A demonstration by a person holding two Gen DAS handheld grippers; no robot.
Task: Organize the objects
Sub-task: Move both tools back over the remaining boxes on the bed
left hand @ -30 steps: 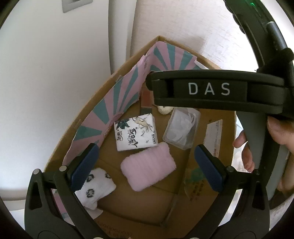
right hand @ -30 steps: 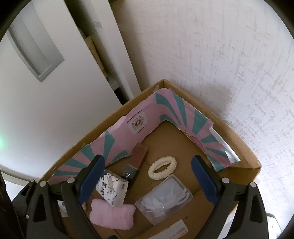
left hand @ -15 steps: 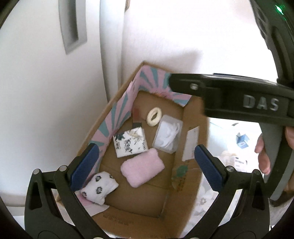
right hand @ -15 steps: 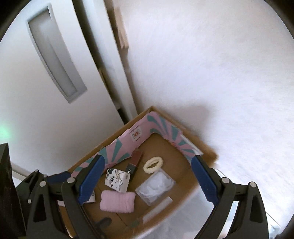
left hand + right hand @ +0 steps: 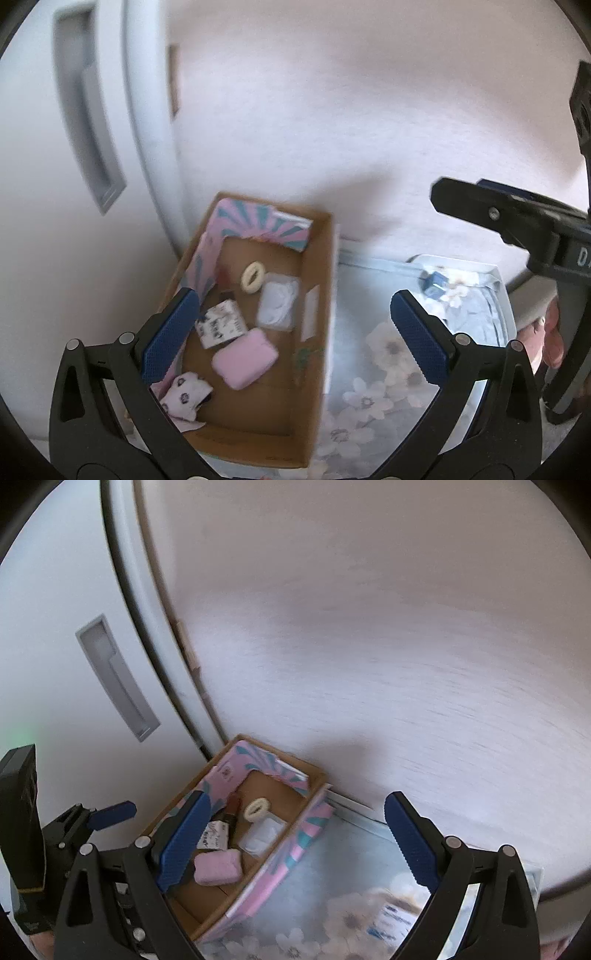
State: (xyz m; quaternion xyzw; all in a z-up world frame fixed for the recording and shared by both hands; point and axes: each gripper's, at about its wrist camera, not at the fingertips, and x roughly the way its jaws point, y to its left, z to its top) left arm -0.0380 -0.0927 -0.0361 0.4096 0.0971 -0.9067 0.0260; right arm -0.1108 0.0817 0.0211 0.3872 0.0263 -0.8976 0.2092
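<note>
Cardboard box (image 5: 317,295): lower centre of my left view, lower left-centre of my right view (image 5: 221,904); pink-and-teal striped lining along its far and left walls.
Long axis: runs from the bottom of the left frame up toward the wall.
Contents: pink towel roll (image 5: 244,358), patterned white packet (image 5: 221,324), clear plastic pouch (image 5: 277,303), cream ring (image 5: 252,278), spotted white cloth (image 5: 186,394) in the near left corner.
Hard to make out: everything is motion-blurred; a dark reddish item beside the ring is partly behind my left pad; packet print unreadable.
Left gripper (image 5: 291,336): jaws spread wide, nothing between them; box lies below, mostly toward the left pad.
Right gripper (image 5: 295,842): jaws wide apart, holding nothing; box shows past the left pad.
Beside the box: floral-patterned tray (image 5: 491,280) to its right, holding a small blue box (image 5: 434,288).
</note>
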